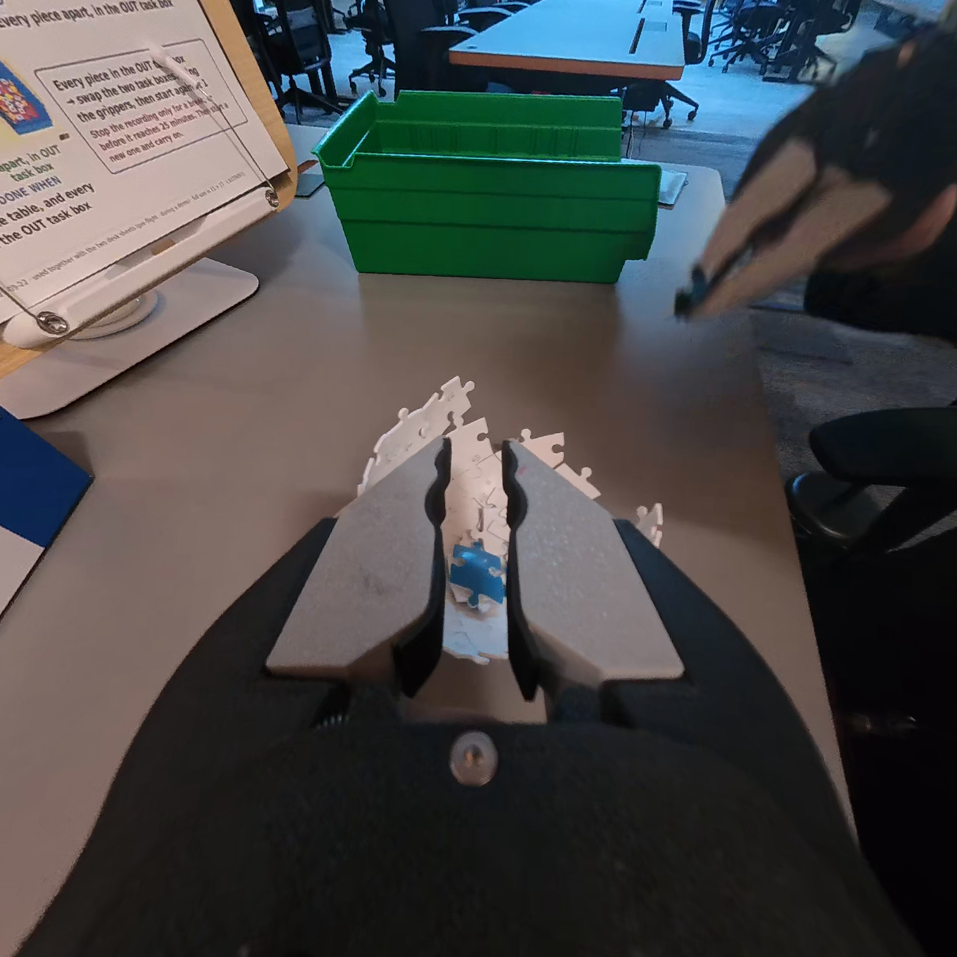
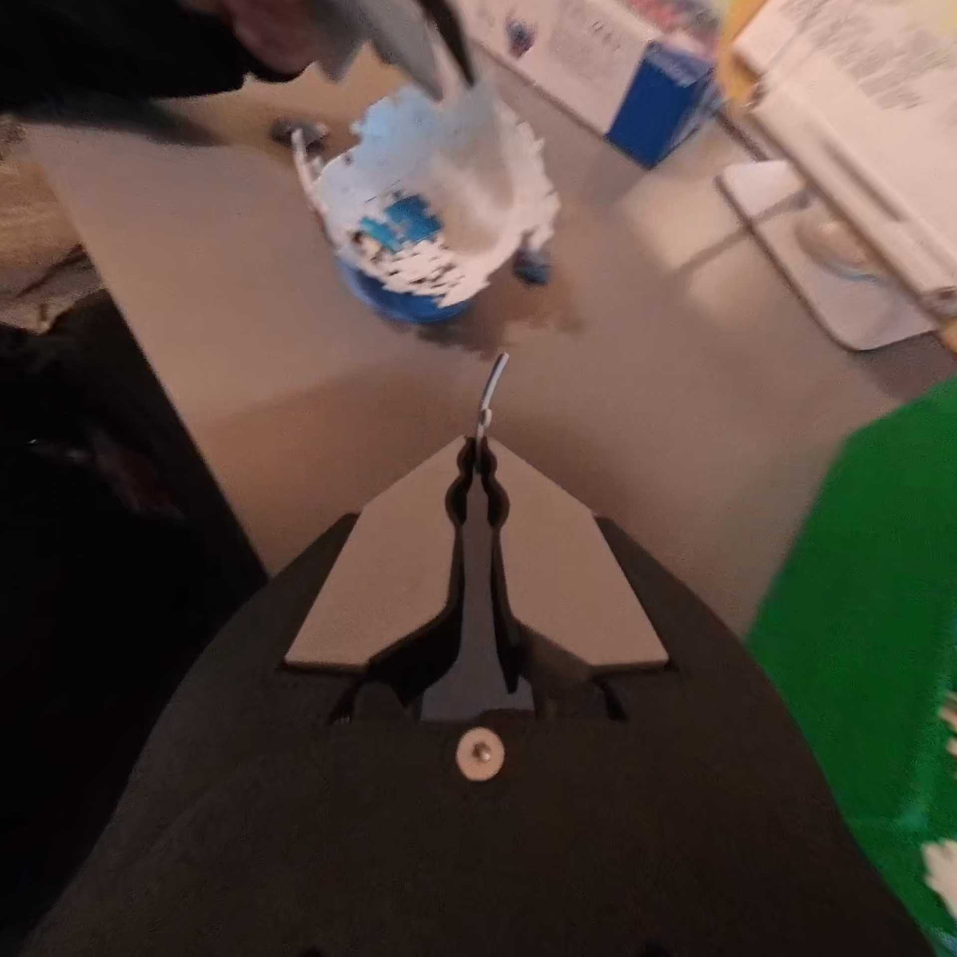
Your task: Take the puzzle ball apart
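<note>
**Both grippers at the jigsaw shell, green bin as reference**

Landmark: green bin (image 1: 492,207), standing at the far end of the grey table (image 1: 207,492).

Left gripper (image 1: 475,450): poised over a curved, bowl-like shell of joined jigsaw pieces (image 1: 414,440), white on the inside and blue on the outside. The shell is on the near side of the bin and well apart from it. The fingers (image 1: 383,544) stand a little apart, with the shell's white inner face and one blue piece (image 1: 476,572) showing through the gap. Shell pieces fan out to either side of the tips. Whether the pads press on the shell wall cannot be told.

Right gripper (image 2: 479,445): clenched. A single thin jigsaw piece (image 2: 491,393), pale and seen edge-on, sticks out from between the tips, pinched at its near end. This gripper is in the air just beside the bin's near right corner, away from the shell. Both views of it are blurred.

Other items: a document stand with a printed sheet (image 1: 129,155) left of the bin, and a blue and white box (image 2: 657,103) beyond the shell.
</note>
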`<state>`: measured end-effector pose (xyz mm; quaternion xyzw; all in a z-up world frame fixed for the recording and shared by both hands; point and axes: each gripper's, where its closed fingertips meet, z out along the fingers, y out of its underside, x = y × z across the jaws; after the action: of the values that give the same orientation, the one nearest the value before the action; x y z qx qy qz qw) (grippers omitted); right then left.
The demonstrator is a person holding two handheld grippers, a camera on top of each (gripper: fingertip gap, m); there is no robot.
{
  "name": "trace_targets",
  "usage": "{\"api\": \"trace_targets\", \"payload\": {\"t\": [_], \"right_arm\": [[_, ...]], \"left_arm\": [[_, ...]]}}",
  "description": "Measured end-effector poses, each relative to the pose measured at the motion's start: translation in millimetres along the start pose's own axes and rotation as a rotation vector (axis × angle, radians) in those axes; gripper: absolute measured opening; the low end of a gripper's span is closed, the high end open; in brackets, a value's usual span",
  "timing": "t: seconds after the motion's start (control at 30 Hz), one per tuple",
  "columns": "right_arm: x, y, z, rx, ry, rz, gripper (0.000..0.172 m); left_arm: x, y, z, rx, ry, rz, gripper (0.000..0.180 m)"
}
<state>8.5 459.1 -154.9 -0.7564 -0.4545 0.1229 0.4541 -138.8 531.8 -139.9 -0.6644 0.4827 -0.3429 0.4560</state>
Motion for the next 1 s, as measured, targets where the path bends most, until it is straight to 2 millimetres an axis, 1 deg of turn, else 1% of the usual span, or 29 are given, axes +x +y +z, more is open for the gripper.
{"api": "trace_targets", "payload": {"t": [0.03,0.07,0.1,0.13,0.17,0.2,0.23,0.27,0.3,0.33,0.37,0.4,0.43,0.47,0.5,0.53,0.57,0.6,0.63,0.67,0.7,0.77,0.83,0.87,0.9,0.93,0.97,1.0], "right_arm": [[24.7,-7.1,-11.9,0.0,0.049,0.006,0.0],[56.5,-10.0,-24.9,-0.022,0.121,0.019,0.0],[92.7,-11.1,-38.9,-0.043,0.205,0.043,0.0],[125.4,-10.0,-50.7,-0.058,0.252,0.087,0.0],[152.2,-5.5,-57.7,-0.079,0.261,0.15,0.0],[172.4,2.4,-59.3,-0.112,0.251,0.217,0.0],[184.1,12.2,-55.9,-0.163,0.226,0.267,0.013],[190.4,22.7,-50.3,-0.228,0.212,0.285,0.024],[196.0,32.7,-44.6,-0.296,0.234,0.273,0.029],[200.9,39.3,-39.6,-0.357,0.282,0.242,0.036],[201.0,38.9,-33.5,-0.391,0.32,0.207,0.044],[190.2,29.4,-23.3,-0.379,0.305,0.176,0.047],[167.3,11.5,-8.1,-0.323,0.23,0.145,0.047],[133.9,-10.2,9.8,-0.246,0.107,0.111,0.046],[93.6,-29.7,27.0,-0.18,-0.047,0.073,0.045],[53.3,-43.8,42.0,-0.139,-0.201,0.032,0.043],[19.0,-51.8,55.7,-0.122,-0.324,-0.02,0.047],[-6.6,-54.8,69.1,-0.12,-0.404,-0.09,0.052],[-22.9,-55.0,83.0,-0.125,-0.437,-0.17,0.055],[-32.6,-53.9,96.5,-0.139,-0.448,-0.244,0.056],[-39.9,-52.6,107.8,-0.157,-0.465,-0.302,0.057],[-49.6,-51.1,125.7,-0.189,-0.509,-0.373,0.057],[-52.1,-40.8,142.0,-0.268,-0.53,-0.422,0.058],[-54.1,-32.5,147.8,-0.315,-0.548,-0.439,0.059],[-59.8,-28.4,151.3,-0.328,-0.578,-0.442,0.058],[-67.4,-28.6,151.6,-0.313,-0.614,-0.444,0.062],[-70.2,-28.4,152.2,-0.306,-0.619,-0.462,0.068],[-67.9,-29.3,154.5,-0.295,-0.586,-0.488,0.059]], "left_arm": [[-0.2,-0.1,-0.6,0.0,0.0,0.0,0.017],[-0.5,-0.3,-1.1,0.0,-0.001,0.002,0.017],[-1.1,-0.1,-1.9,-0.002,-0.004,0.006,0.017],[-1.0,0.8,-3.2,-0.01,-0.001,0.012,0.018],[-0.1,1.5,-5.0,-0.019,0.007,0.024,0.018],[1.3,1.8,-7.5,-0.023,0.016,0.037,0.018],[4.0,2.8,-10.2,-0.031,0.034,0.047,0.018],[8.5,5.8,-13.4,-0.051,0.067,0.057,0.019],[11.8,9.0,-16.6,-0.07,0.091,0.067,0.02],[13.3,11.8,-19.8,-0.082,0.103,0.079,0.02],[13.8,15.0,-22.5,-0.096,0.112,0.087,0.021],[15.0,19.2,-25.5,-0.117,0.126,0.09,0.023],[17.8,24.1,-29.0,-0.141,0.151,0.093,0.025],[21.8,28.6,-33.0,-0.164,0.179,0.104,0.027],[27.0,32.1,-37.1,-0.176,0.207,0.129,0.03],[34.1,34.9,-41.4,-0.183,0.239,0.164,0.034],[42.6,37.7,-45.5,-0.188,0.275,0.216,0.037],[50.4,39.8,-48.5,-0.183,0.299,0.272,0.04],[57.1,42.8,-49.7,-0.178,0.321,0.319,0.042],[60.7,47.9,-48.3,-0.19,0.329,0.362,0.042],[59.8,52.8,-43.9,-0.208,0.31,0.399,0.042],[57.9,60.1,-33.5,-0.238,0.285,0.441,0.04],[56.3,61.5,-23.5,-0.239,0.26,0.477,0.026],[56.8,64.6,-20.8,-0.248,0.259,0.502,0.018],[56.0,68.8,-19.1,-0.265,0.255,0.528,0.01],[55.2,70.4,-17.9,-0.27,0.249,0.539,0.002],[55.4,70.0,-18.0,-0.268,0.25,0.536,0.001],[55.4,69.1,-18.7,-0.264,0.254,0.534,0.001]]}}
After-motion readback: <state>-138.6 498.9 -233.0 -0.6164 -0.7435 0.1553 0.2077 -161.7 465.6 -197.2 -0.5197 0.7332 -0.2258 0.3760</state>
